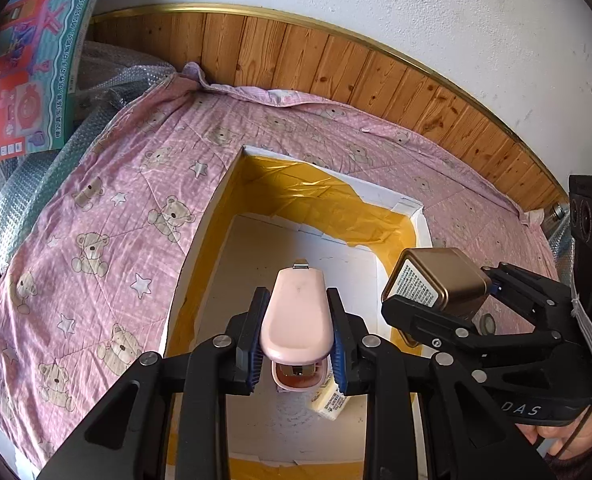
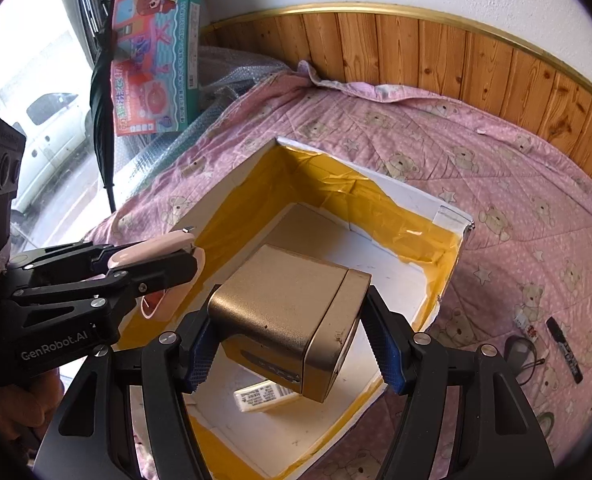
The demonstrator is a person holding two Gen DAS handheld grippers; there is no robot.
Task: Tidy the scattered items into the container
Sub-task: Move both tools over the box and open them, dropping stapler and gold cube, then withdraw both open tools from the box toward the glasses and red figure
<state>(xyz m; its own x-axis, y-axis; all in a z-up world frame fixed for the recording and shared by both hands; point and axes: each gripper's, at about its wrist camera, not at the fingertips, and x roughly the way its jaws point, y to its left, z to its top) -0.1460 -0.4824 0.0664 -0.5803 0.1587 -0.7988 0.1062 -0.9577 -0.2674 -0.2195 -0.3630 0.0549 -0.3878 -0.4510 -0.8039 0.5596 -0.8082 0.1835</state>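
Note:
A white cardboard box [image 1: 212, 216] lined with yellow tape lies open on a pink bear-print quilt [image 1: 96, 208]. Above its inside my left gripper [image 1: 297, 295] is shut on a pink stapler [image 1: 296, 320], which points away from me. To its right my right gripper [image 1: 435, 296] is shut on a gold metal tin [image 1: 443, 276]. In the right wrist view the tin [image 2: 280, 292] hangs between my right gripper's [image 2: 292, 312] blue pads, above the box floor [image 2: 375, 264]. A small white labelled block [image 2: 264, 396] lies on that floor under the tin.
On the quilt right of the box lie a black marker [image 2: 565, 354], a small packet [image 2: 525, 326] and a dark loop [image 2: 521, 354]. A toy carton [image 2: 156, 56] and bubble wrap [image 1: 20, 196] stand at the left. Wooden panelling [image 1: 335, 64] runs behind.

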